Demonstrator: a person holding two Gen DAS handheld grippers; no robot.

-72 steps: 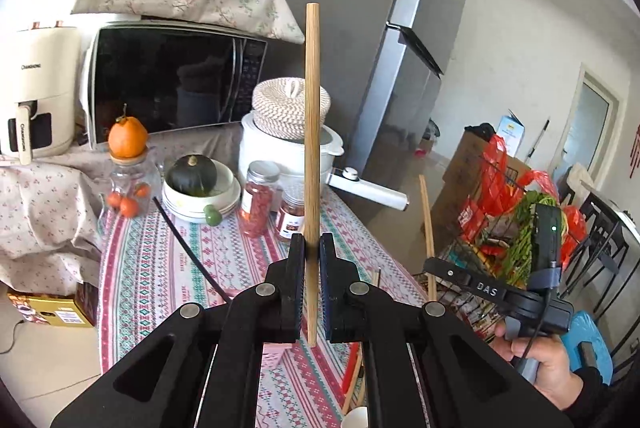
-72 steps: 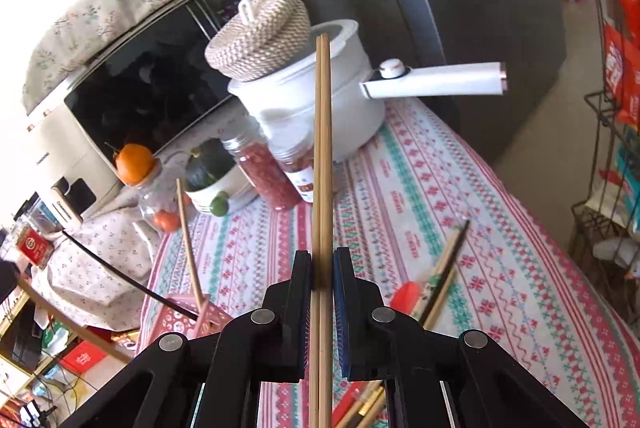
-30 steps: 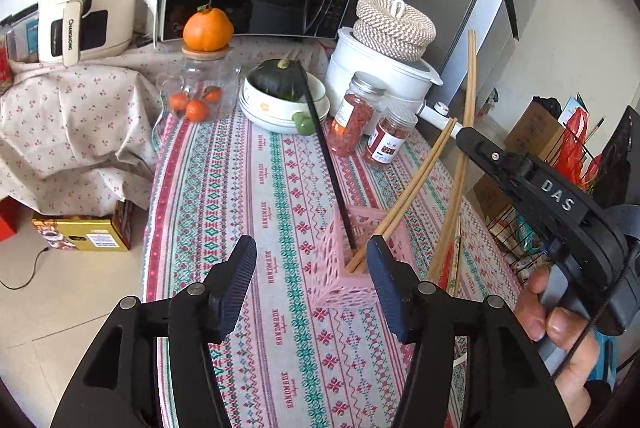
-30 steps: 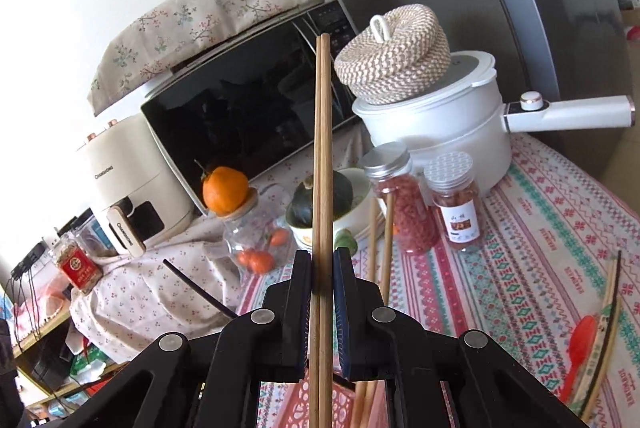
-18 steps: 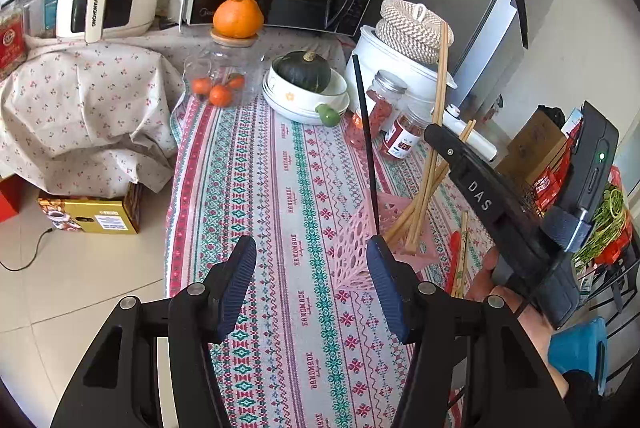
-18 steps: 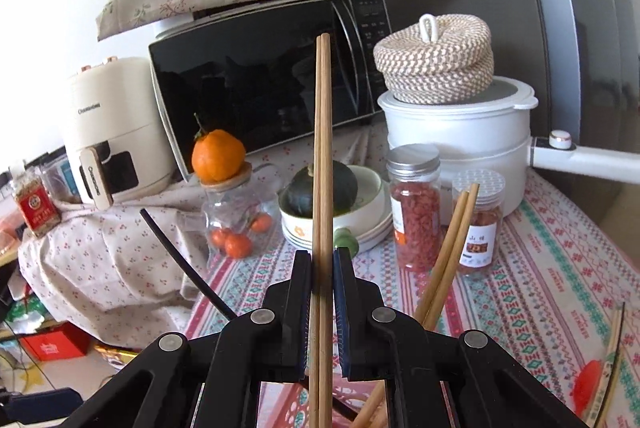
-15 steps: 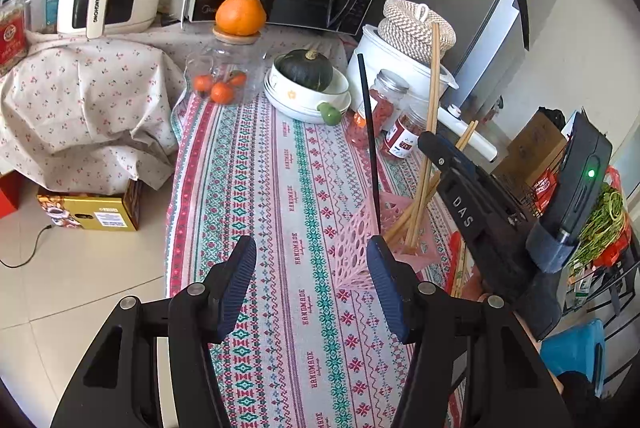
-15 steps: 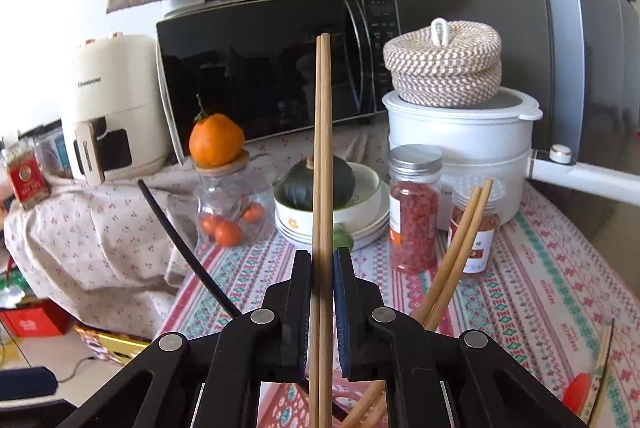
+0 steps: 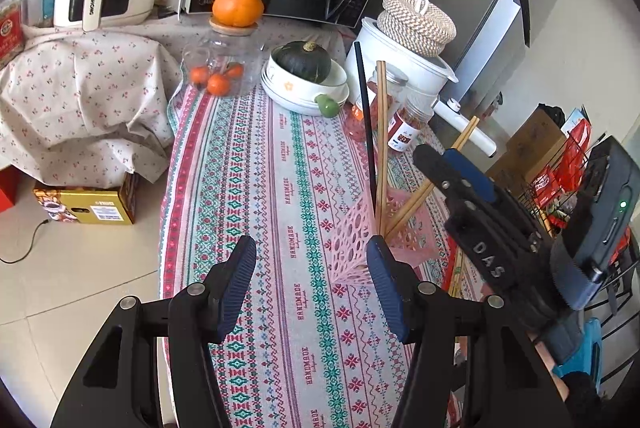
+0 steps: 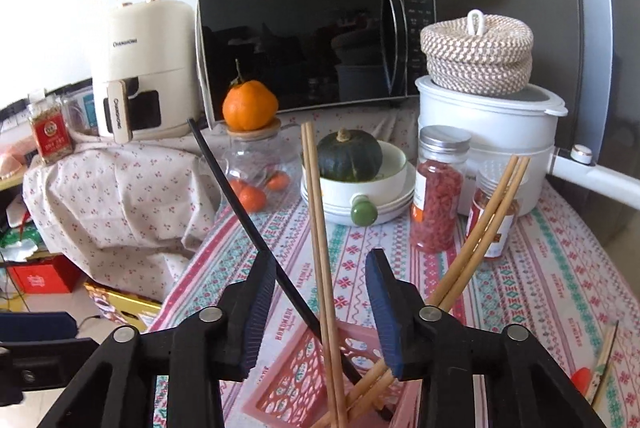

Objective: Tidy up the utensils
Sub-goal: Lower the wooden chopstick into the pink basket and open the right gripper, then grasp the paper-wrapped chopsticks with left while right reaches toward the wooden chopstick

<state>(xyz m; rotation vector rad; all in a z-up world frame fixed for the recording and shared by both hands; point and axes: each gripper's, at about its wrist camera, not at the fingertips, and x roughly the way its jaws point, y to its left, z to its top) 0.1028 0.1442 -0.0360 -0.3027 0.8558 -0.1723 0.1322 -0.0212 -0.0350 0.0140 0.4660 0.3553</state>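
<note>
My right claw (image 10: 320,292) is spread wide above the pink basket (image 10: 296,368), empty, with a wooden pair (image 10: 318,228) standing between its pads, leaning in the basket. My left claw (image 9: 312,288) is spread too, holding nothing, hanging near the basket's left side. The basket sits on the striped surface (image 9: 256,164), right of centre, and props up slim sticks: a black one (image 10: 240,204) and more wooden ones (image 10: 484,224) leaning right. Loose utensils (image 10: 600,364) lie far right.
</note>
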